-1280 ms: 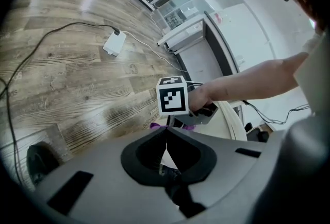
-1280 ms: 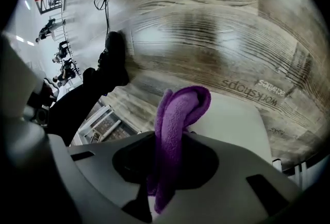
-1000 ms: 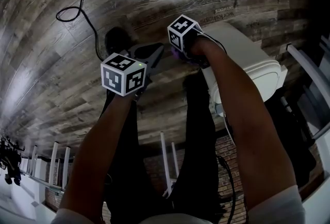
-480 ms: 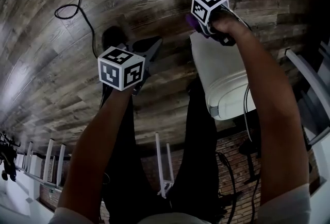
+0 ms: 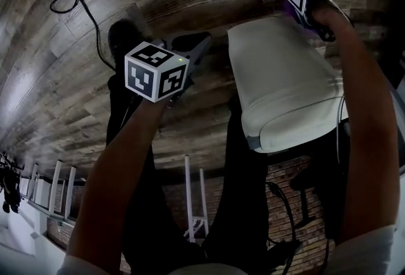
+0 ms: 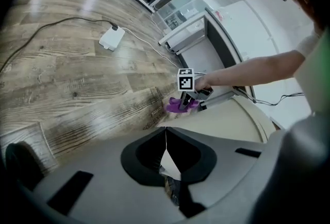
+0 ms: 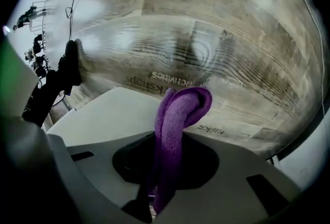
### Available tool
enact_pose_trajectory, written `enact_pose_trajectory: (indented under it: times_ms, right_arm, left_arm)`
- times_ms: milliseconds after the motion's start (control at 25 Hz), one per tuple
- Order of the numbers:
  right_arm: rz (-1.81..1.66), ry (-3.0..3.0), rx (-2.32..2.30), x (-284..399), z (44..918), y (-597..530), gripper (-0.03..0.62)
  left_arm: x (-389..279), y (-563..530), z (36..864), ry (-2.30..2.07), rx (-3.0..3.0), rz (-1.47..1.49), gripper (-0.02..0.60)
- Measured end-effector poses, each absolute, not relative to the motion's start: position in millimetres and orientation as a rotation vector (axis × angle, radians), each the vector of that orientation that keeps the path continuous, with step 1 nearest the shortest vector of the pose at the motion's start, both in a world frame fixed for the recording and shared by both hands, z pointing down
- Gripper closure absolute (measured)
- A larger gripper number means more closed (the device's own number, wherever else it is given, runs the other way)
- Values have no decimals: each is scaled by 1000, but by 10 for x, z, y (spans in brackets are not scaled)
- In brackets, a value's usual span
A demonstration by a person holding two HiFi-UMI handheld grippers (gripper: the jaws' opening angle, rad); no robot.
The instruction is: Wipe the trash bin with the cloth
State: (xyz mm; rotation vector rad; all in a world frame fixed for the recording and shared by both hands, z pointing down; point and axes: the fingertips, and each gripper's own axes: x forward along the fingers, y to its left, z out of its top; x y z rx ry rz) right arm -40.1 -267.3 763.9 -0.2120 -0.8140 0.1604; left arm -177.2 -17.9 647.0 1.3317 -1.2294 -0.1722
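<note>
The cloth (image 7: 178, 115) is clamped in the right tool (image 7: 164, 176) at the trash bin's (image 5: 278, 90) upper-right edge, where contact may be lost. The left tool's (image 6: 166, 161) jaws are held together, empty.

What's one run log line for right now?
right gripper: shut on purple cloth | purple cloth: at far end of trash bin | left gripper: shut, empty, clear of trash bin

The trash bin (image 5: 285, 84) is off-white with a smooth, rounded lid that is closed. It stands on the wood-plank floor (image 5: 76, 97). The cloth (image 7: 178, 109) is purple and fuzzy, folded into a loop and pinched between the right gripper's (image 7: 157, 176) jaws, its bend over the lid's far edge.
</note>
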Motion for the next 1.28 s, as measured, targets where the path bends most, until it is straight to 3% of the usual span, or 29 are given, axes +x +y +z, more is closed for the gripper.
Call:
enact_pose_trajectory:
  times_ms: [680,1280]
  right_arm:
    - [227,-730,-183,27,8163,-2561,518]
    - [288,-753,-230,-381,8242,-1976,517]
  left_arm:
    - [-1491,-61,6699,-1167,1338,-138,578]
    - [-1607,-19,6641,-1168,1349,-151,578]
